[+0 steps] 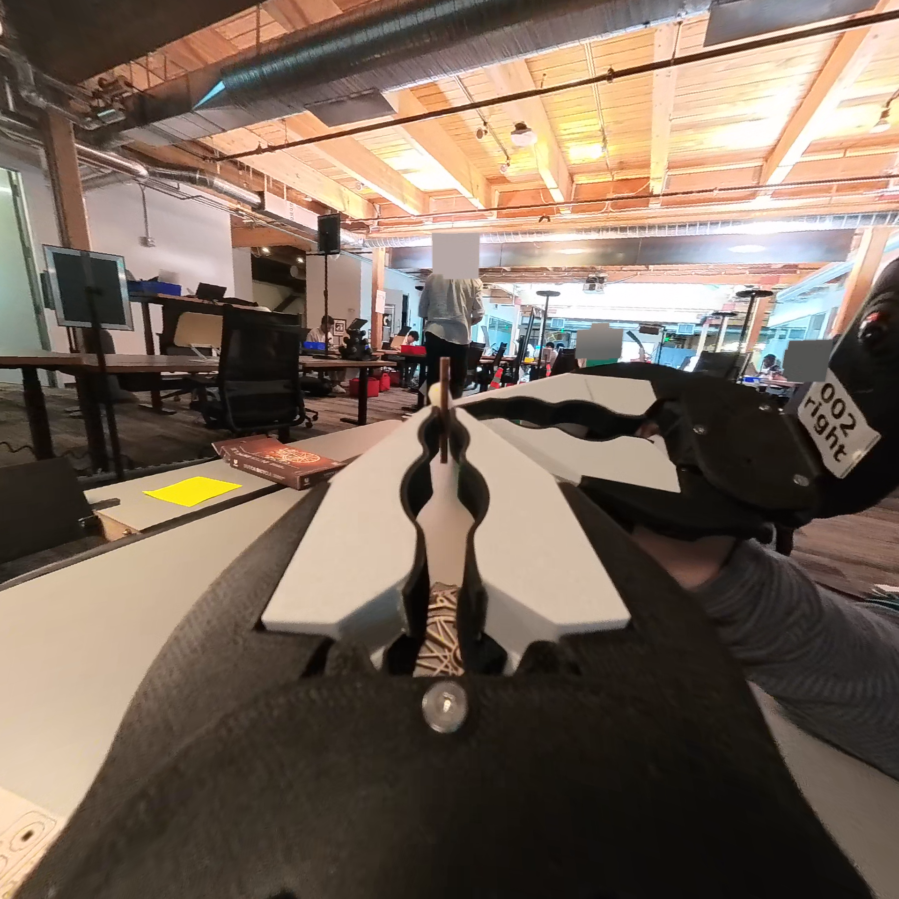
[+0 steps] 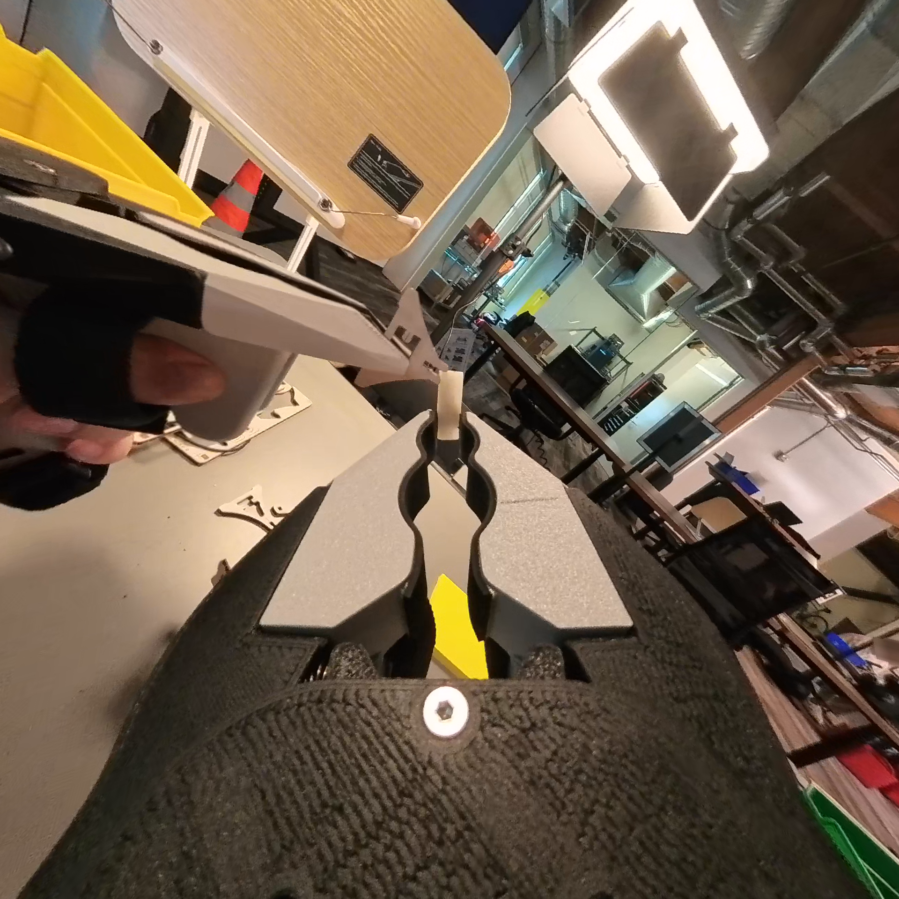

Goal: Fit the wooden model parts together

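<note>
Both sets of fingers are clamped on wooden model parts held up above the counter (image 2: 73, 608). In the left wrist view the left gripper (image 1: 443, 413) pinches a thin flat wooden piece (image 1: 444, 389) edge-on at its fingertips, the piece standing upright and poking out toward twelve o'clock. The right gripper (image 1: 462, 406) comes in from three o'clock, its tips meeting the left ones right at that piece, with a pale bit of its own part just showing at the piece's nine o'clock side. In the right wrist view the right gripper (image 2: 447, 423) grips a small pale wooden peg (image 2: 447, 406) between its tips, pointing to twelve o'clock. The left gripper (image 2: 418, 340) enters from ten o'clock carrying a flat, cut-out triangular wooden piece (image 2: 413, 335), whose lower corner touches the top of the peg. A hand (image 2: 97, 369) in a black fingerless glove wraps the left gripper's handle at nine o'clock. On the grey counter, largest first: a yellow bin (image 2: 73, 126) at eleven o'clock in the right wrist view, a dark brown box (image 1: 282, 459) at ten o'clock in the left wrist view, punched-out wooden sheets (image 2: 233, 438) under the left gripper, a yellow sticky note (image 1: 192, 490), and a loose wooden offcut (image 2: 253, 511).
</note>
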### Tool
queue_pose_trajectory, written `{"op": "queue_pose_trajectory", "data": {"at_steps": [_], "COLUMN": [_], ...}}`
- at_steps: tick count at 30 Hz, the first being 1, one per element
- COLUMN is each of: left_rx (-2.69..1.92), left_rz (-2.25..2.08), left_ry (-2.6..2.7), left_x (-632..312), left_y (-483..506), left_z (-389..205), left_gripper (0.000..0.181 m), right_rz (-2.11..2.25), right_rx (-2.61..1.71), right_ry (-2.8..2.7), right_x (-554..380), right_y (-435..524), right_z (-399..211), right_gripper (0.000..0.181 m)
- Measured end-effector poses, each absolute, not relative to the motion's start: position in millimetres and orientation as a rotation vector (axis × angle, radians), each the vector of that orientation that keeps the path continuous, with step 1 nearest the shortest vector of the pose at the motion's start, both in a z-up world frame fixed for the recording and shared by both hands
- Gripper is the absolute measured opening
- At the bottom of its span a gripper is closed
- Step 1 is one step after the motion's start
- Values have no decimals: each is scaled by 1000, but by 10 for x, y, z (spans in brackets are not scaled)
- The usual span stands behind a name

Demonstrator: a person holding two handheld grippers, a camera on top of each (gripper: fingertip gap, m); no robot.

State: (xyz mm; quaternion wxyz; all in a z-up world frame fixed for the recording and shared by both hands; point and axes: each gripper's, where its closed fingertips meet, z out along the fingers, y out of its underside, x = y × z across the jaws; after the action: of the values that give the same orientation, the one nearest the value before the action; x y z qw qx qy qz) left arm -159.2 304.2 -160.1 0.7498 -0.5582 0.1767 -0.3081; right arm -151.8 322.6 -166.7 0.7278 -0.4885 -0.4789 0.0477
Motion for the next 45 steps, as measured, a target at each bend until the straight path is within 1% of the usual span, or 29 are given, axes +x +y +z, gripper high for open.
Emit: {"op": "queue_pose_trajectory", "data": {"at_steps": [10,11,12,18,20,25,29,30,32,33,35,39,41,45], "left_rx": [-1272,-1278,-1282,-1307,-1318,-1303,-1270,-1266,-1272,-1285,-1308,-1354,-1367,-1378], "left_rz": [-594,-587,-584,-536,-493,-446,-488,-538,-654,-673,-666,-637,-635,-667], "left_ry": [336,331,327,318,293,216,206,235,288,291,277,285,300,332], "left_x": [-1685,-1698,-1708,-1747,-1826,-2060,-2181,-2154,-2088,-2094,-2147,-2180,-2162,-2099], "left_y": [3128,3139,3146,3180,3211,3238,3188,3162,3120,3125,3154,3198,3202,3181], "left_z": [-1664,-1673,-1676,-1713,-1731,-1713,-1682,-1682,-1702,-1732,-1805,-1940,-1978,-2016], "left_gripper": [1,1,1,1,1,1,1,1,1,1,1,1,1,1], "right_rz": [90,90,92,59,48,234,366,425,552,634,699,612,593,518], "right_rx": [-1047,-1041,-1036,-1019,-1044,-1114,-1132,-1147,-1268,-1323,-1483,-1852,-1882,-1888], "right_ry": [-1078,-1082,-1089,-1103,-1058,-828,-800,-857,-949,-1007,-1091,-1406,-1580,-1802], "right_x": [-1560,-1568,-1582,-1599,-1469,-917,-552,-522,-433,-400,-274,-24,1,58], "right_y": [3174,3161,3146,3136,3254,3561,3589,3572,3639,3650,3779,3937,3872,3811], "right_z": [-1668,-1669,-1673,-1689,-1639,-1386,-1253,-1291,-1485,-1600,-1896,-2725,-2988,-3308], "right_gripper": [5,5,0,0,0,0,11,14,29,31,31,30,27,28]}}
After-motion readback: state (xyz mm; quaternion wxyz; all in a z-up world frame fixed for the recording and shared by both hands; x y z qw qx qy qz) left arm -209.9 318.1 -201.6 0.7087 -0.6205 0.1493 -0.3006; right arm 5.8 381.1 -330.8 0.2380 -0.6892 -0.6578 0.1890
